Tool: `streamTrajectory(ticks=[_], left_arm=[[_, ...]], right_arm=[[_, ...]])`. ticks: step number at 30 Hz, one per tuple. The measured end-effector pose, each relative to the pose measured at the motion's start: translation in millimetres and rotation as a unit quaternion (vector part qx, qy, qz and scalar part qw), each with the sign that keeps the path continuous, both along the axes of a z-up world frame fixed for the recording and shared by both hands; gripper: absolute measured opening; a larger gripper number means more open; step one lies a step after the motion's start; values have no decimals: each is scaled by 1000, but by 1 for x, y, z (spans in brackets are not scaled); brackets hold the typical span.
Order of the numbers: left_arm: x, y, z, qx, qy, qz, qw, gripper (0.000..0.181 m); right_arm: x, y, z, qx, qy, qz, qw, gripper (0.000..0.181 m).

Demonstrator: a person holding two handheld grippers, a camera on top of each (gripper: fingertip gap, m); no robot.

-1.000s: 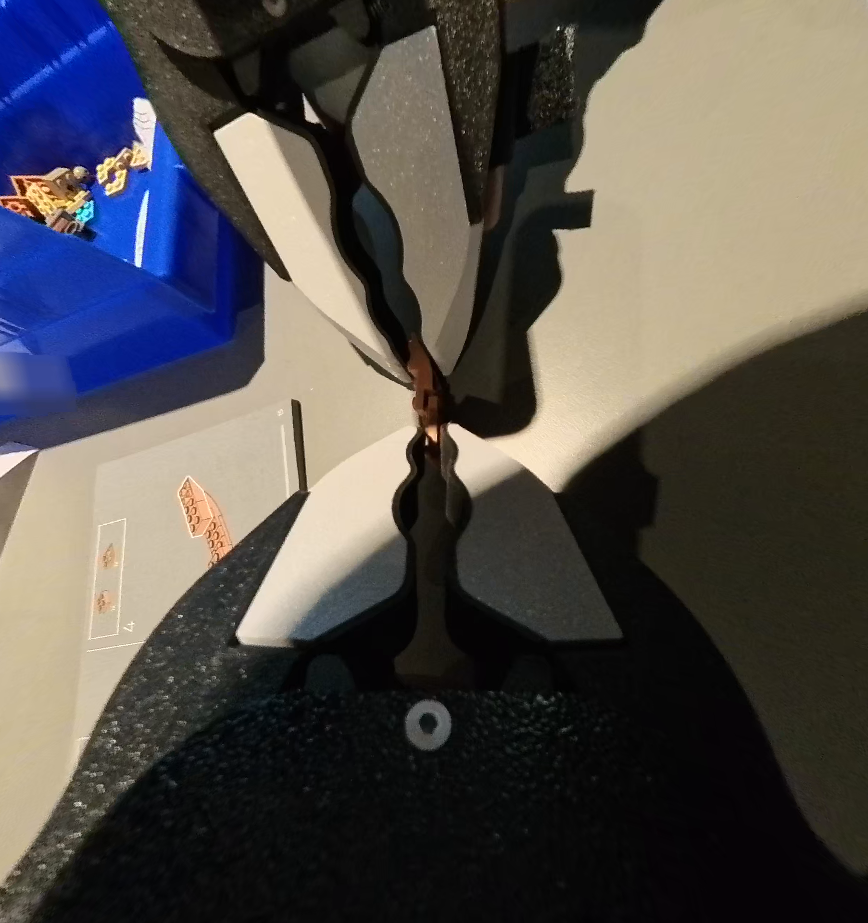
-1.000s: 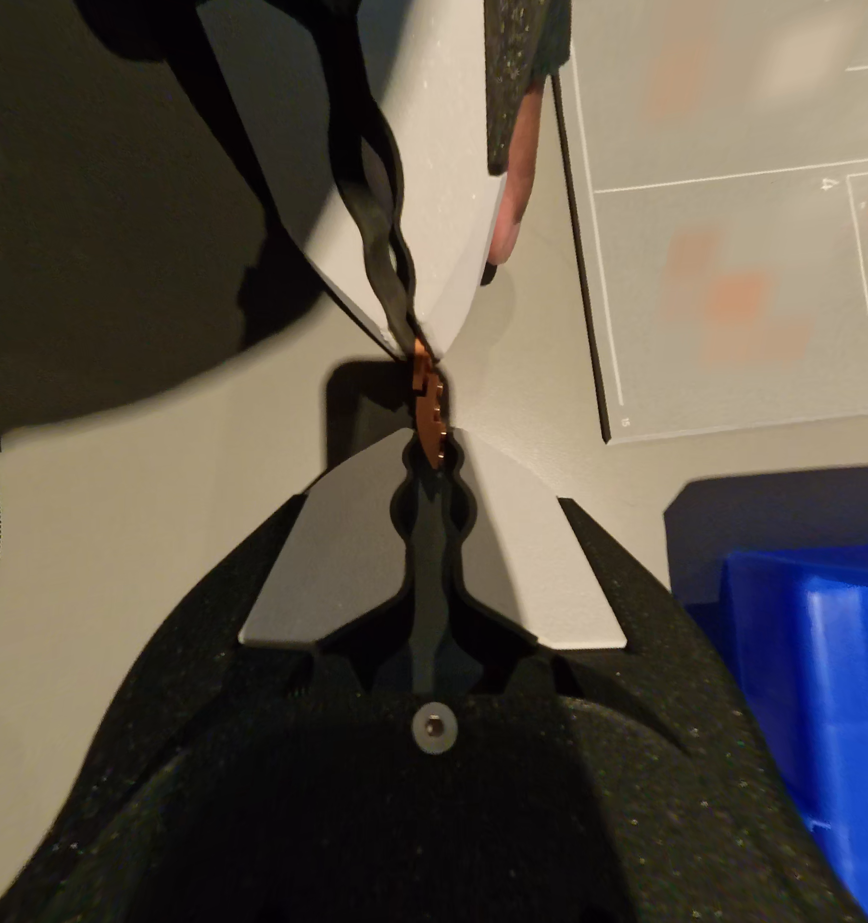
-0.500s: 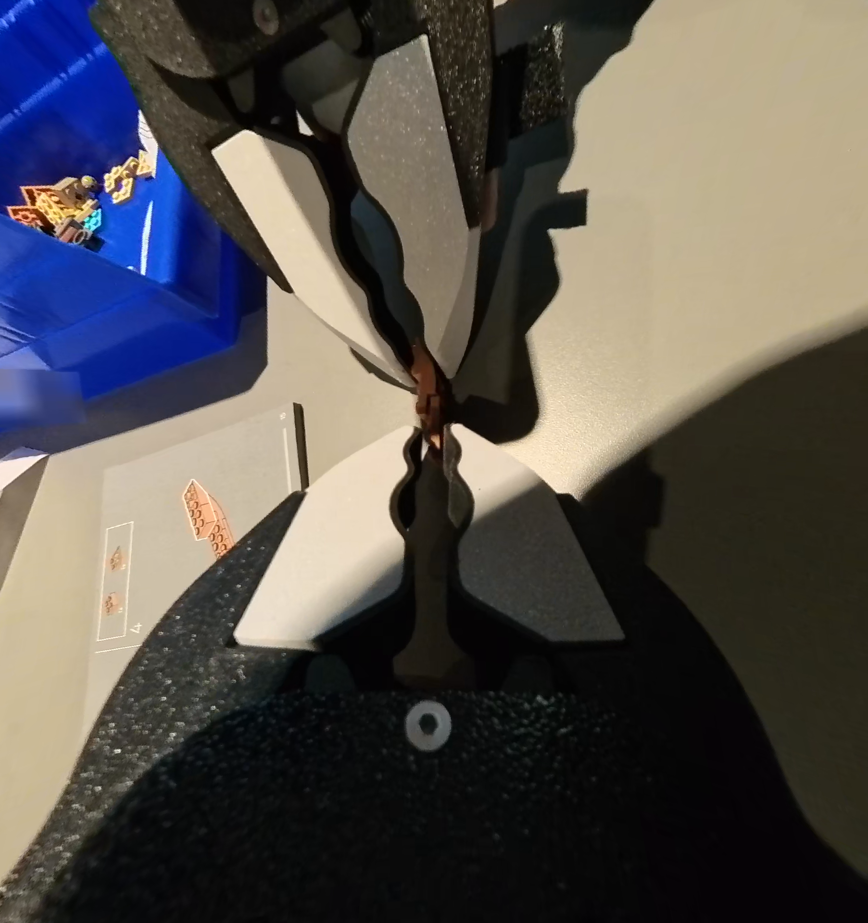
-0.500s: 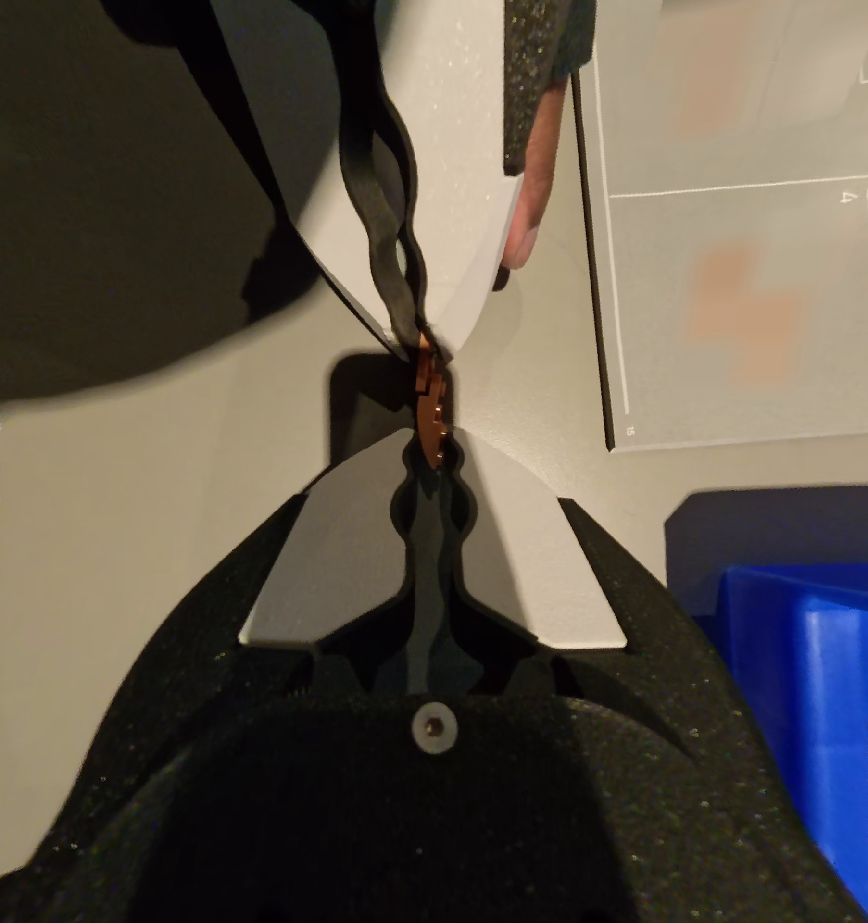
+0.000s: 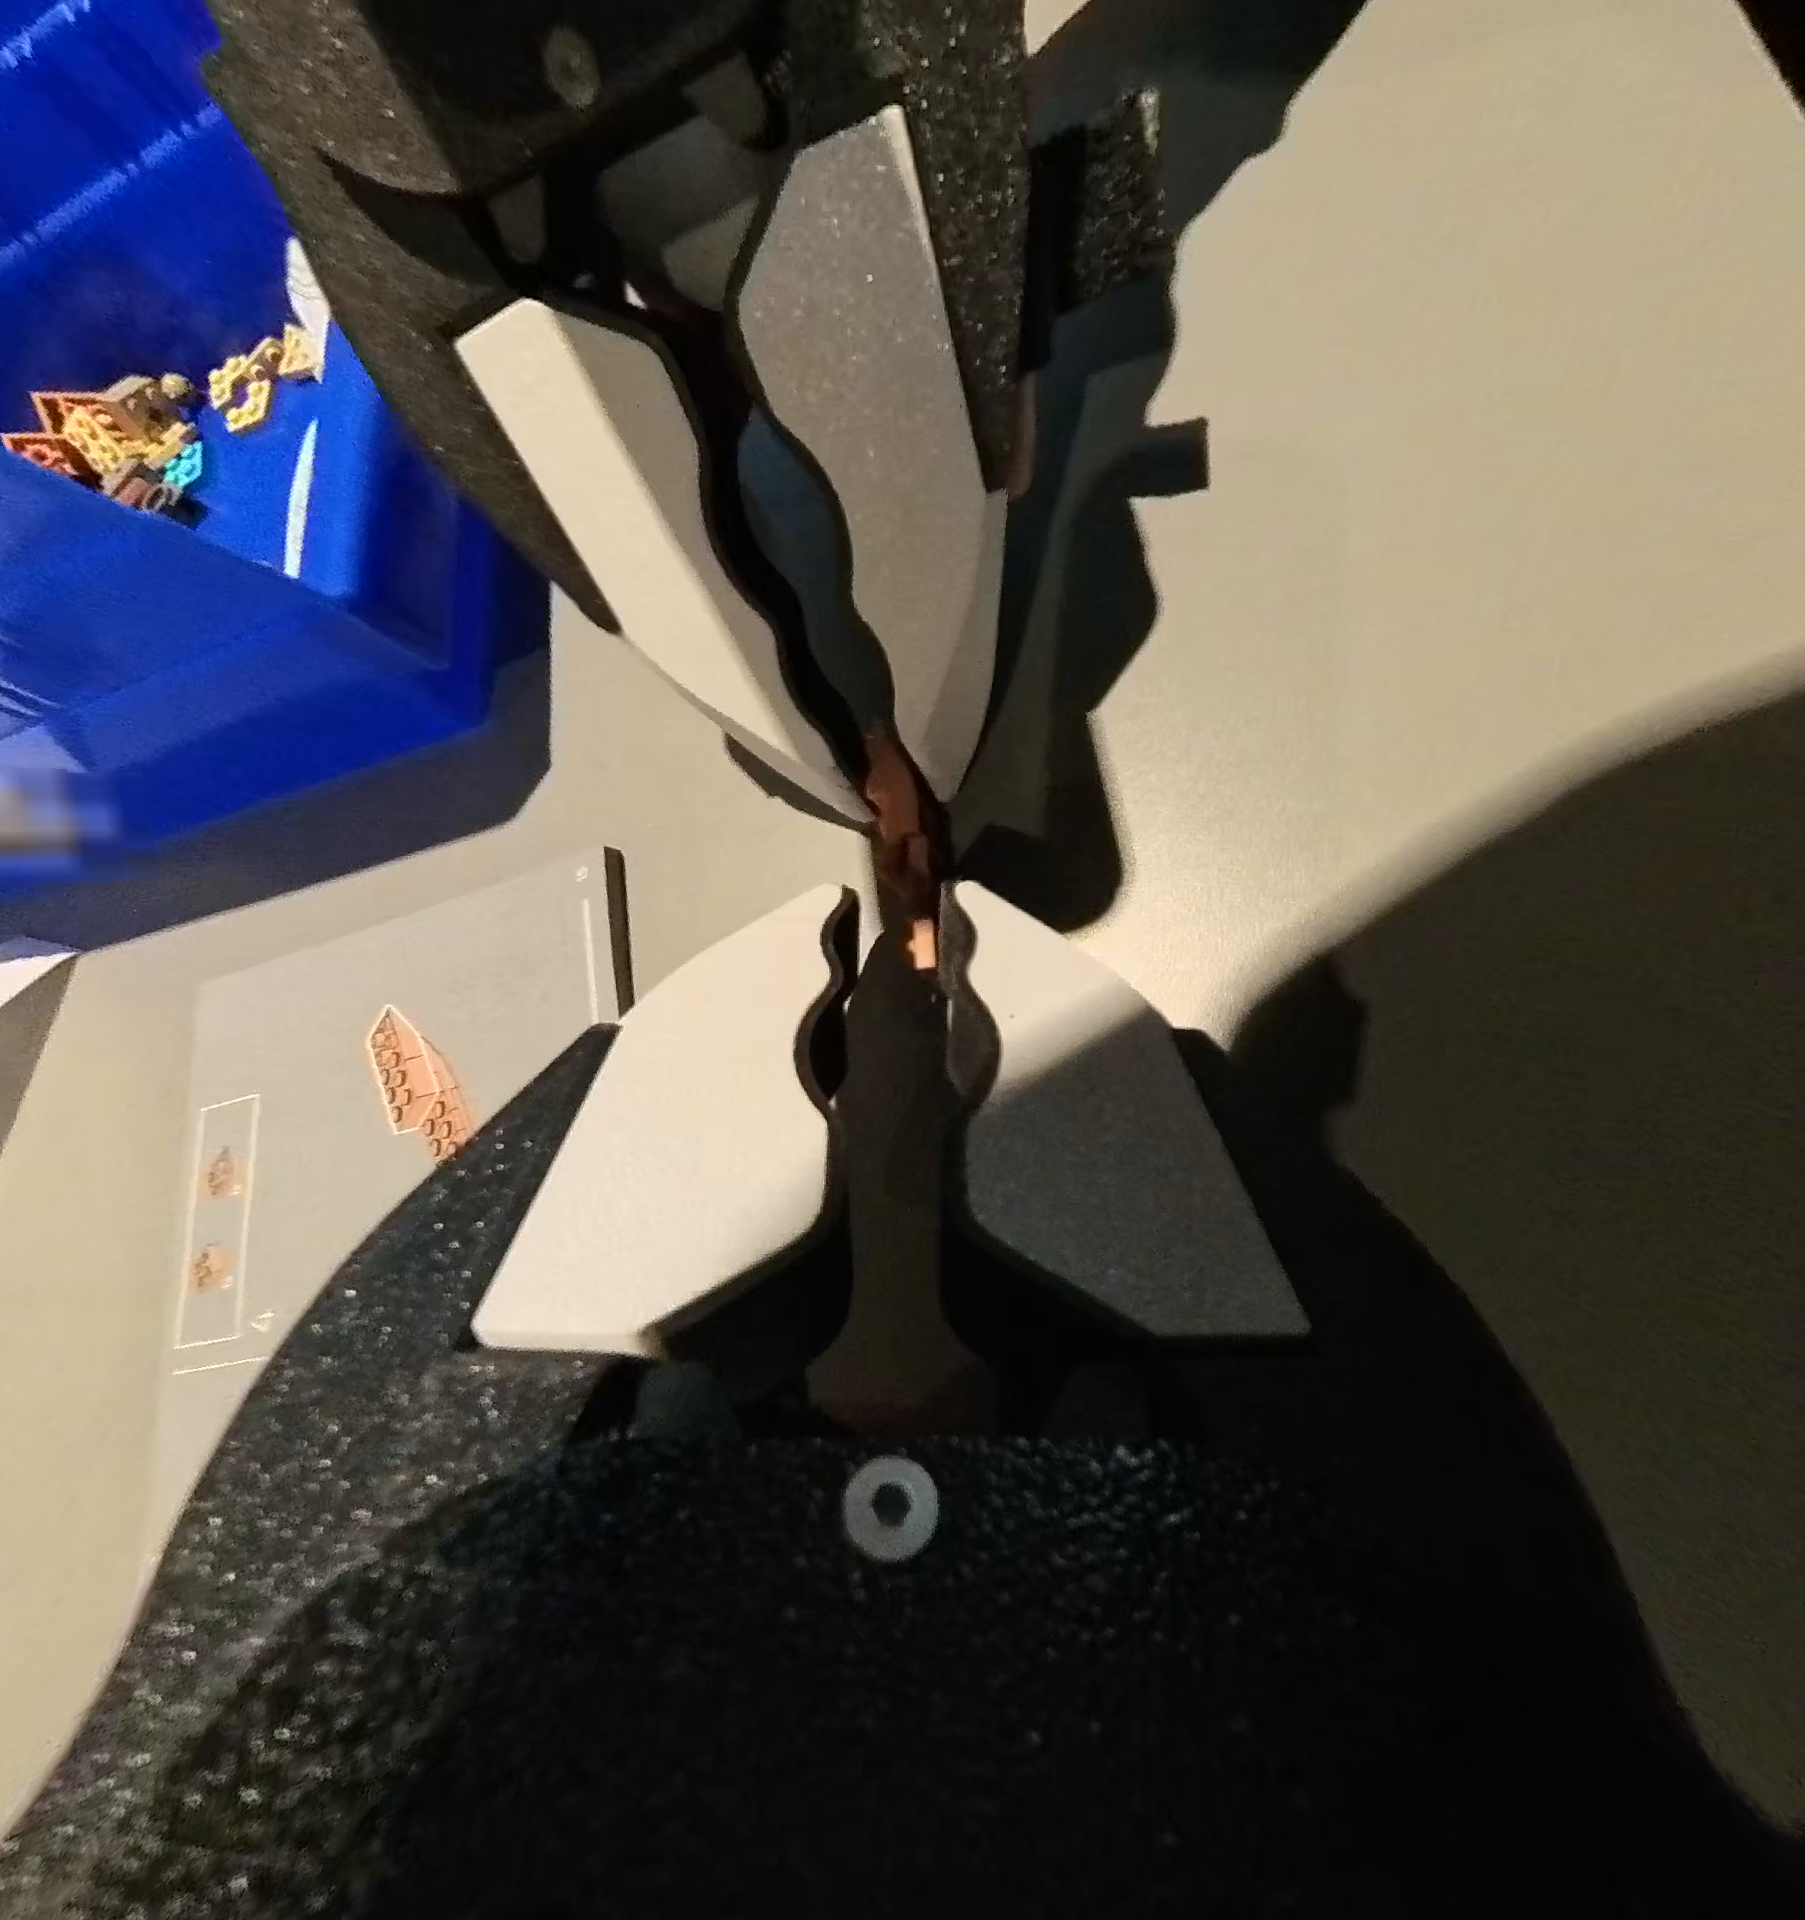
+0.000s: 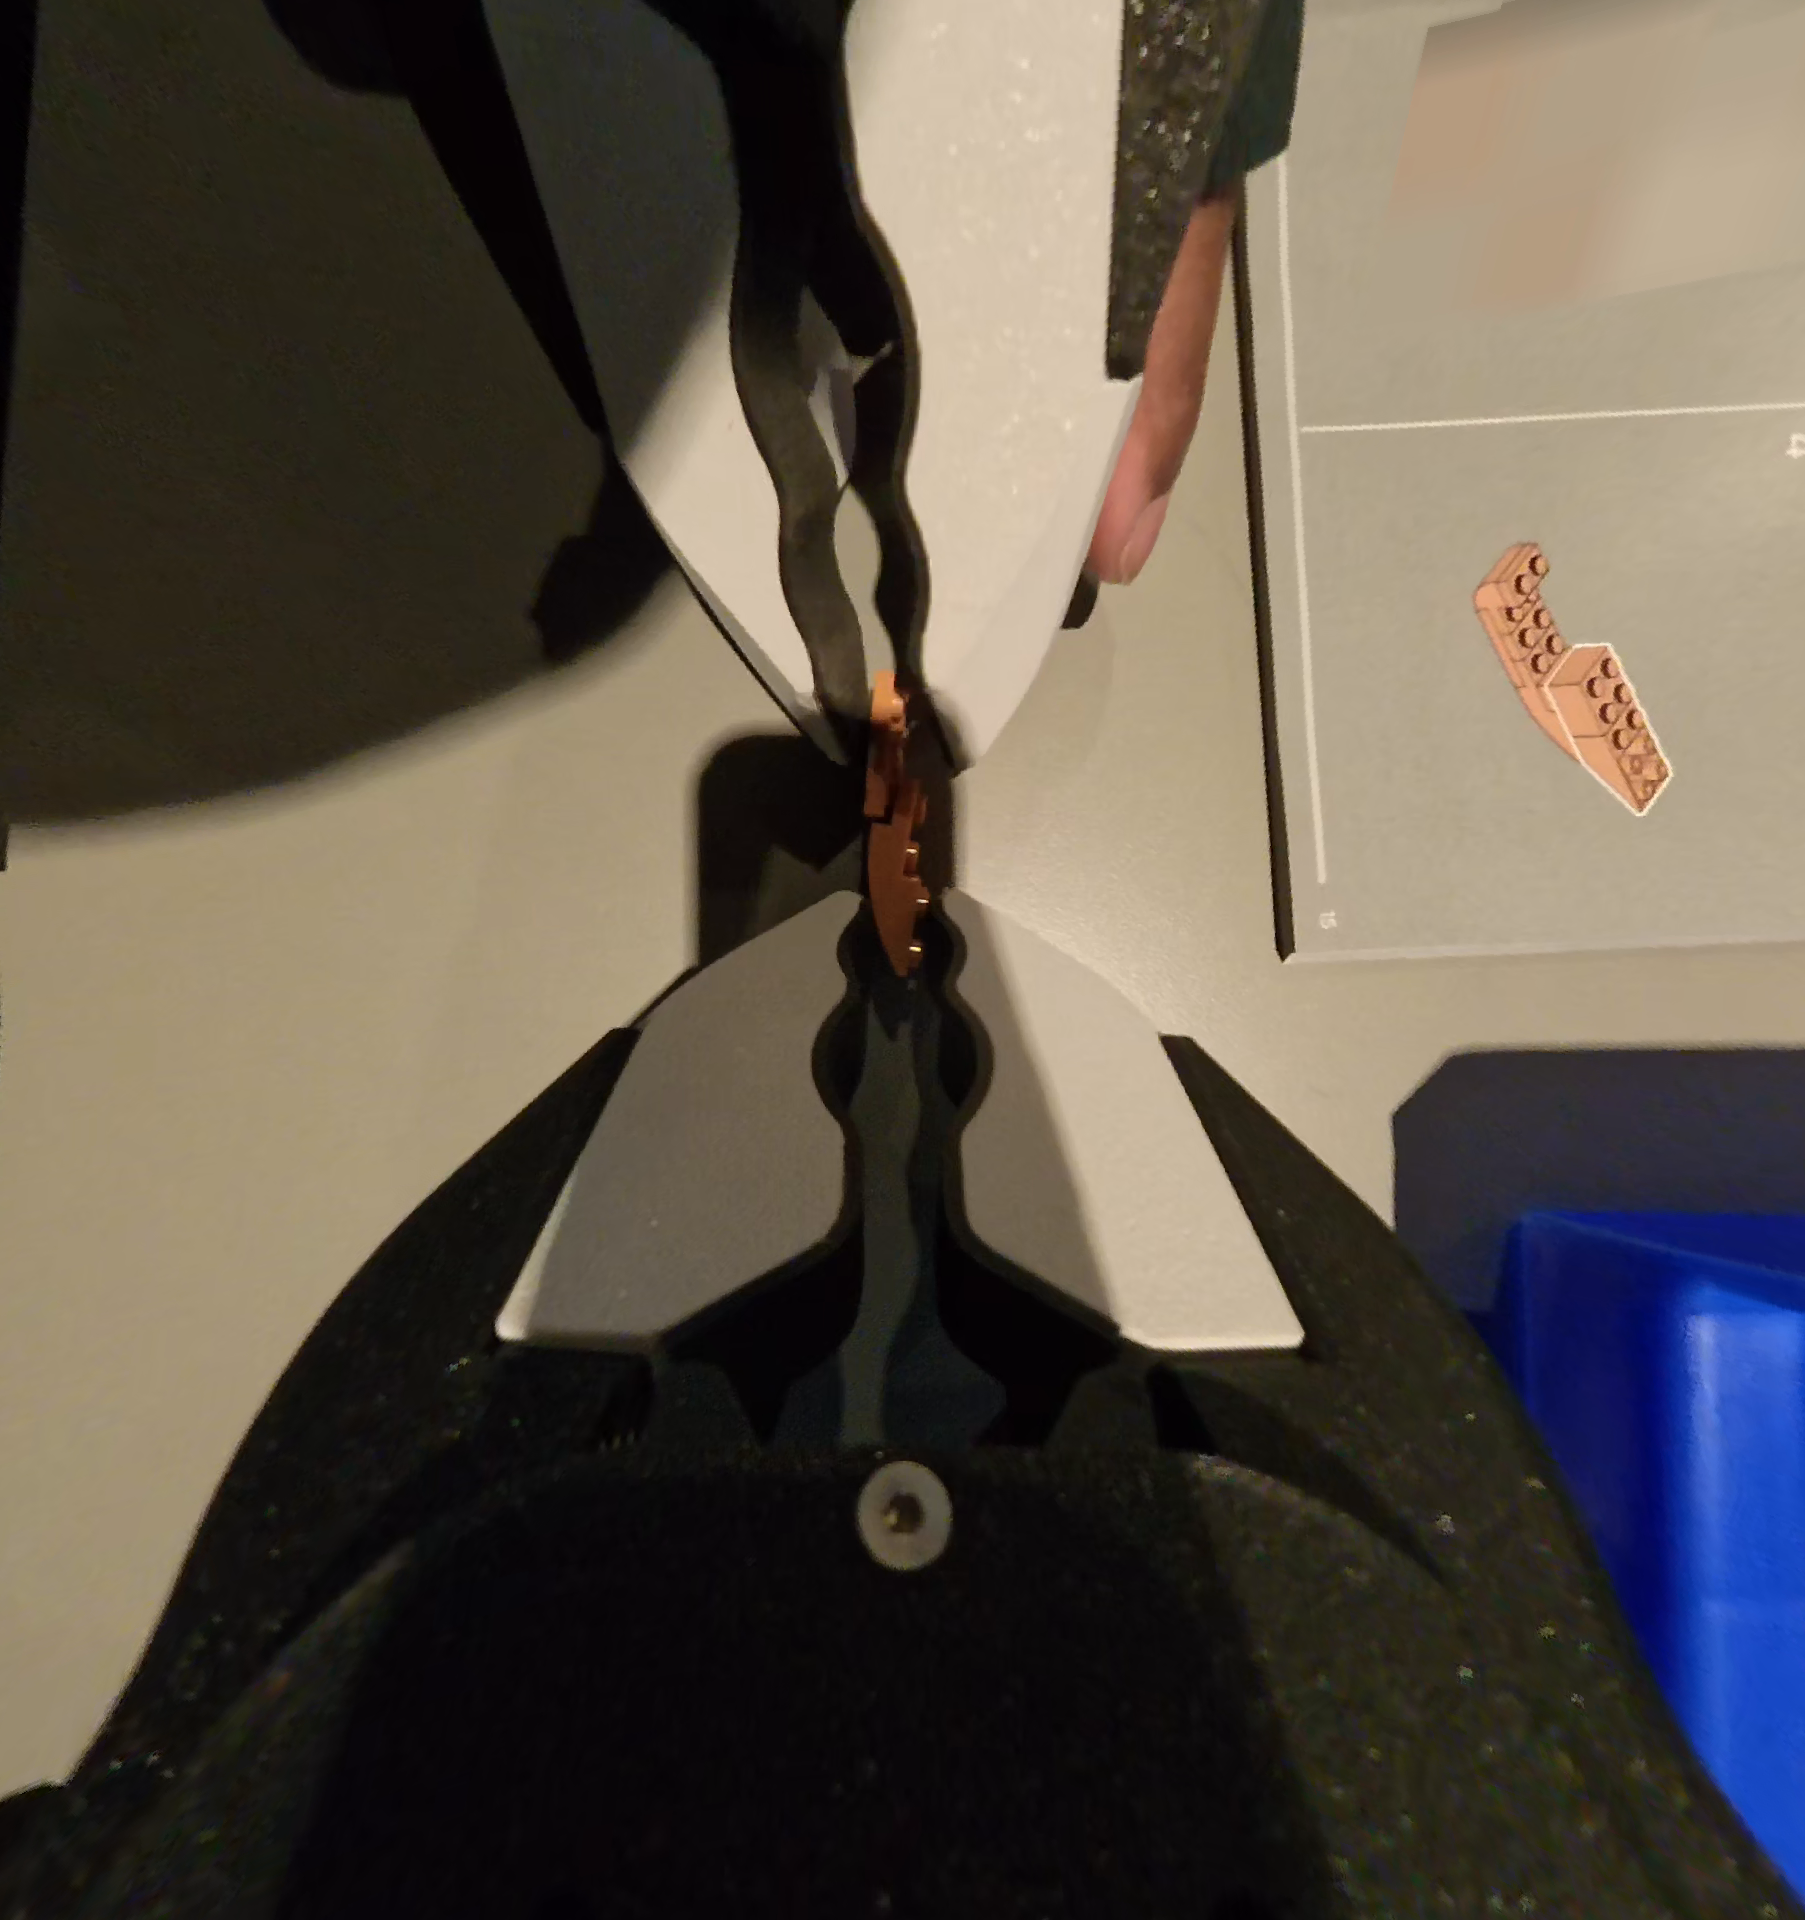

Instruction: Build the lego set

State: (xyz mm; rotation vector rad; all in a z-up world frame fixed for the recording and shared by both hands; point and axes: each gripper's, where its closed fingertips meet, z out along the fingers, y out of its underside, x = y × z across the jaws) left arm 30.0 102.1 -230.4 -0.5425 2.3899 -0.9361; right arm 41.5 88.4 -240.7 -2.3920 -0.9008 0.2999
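Gripping tip to tip above the grey tabletop (image 6: 254, 1039), your left gripper (image 5: 903, 914) and right gripper (image 6: 903, 935), both clamped narrow, each pinch one small orange-brown plastic lego piece (image 6: 893, 831), evidently pressing both together as the printed instruction sheet (image 6: 1604, 831) beside them pictures.

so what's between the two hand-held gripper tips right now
Only the small orange lego pieces, pinched by both: the right hand-held gripper holds one end, the left hand-held gripper the other. The right wrist view shows this most clearly.
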Motion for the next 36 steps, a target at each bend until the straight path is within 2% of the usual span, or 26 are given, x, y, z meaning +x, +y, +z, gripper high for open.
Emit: streamTrajectory(ticks=[36], left_arm=[[-5, -14, -3, -29, 60, -25, 997, 10]], right_arm=[[-9, -5, 0, -13, -7, 40, 999, 9]])
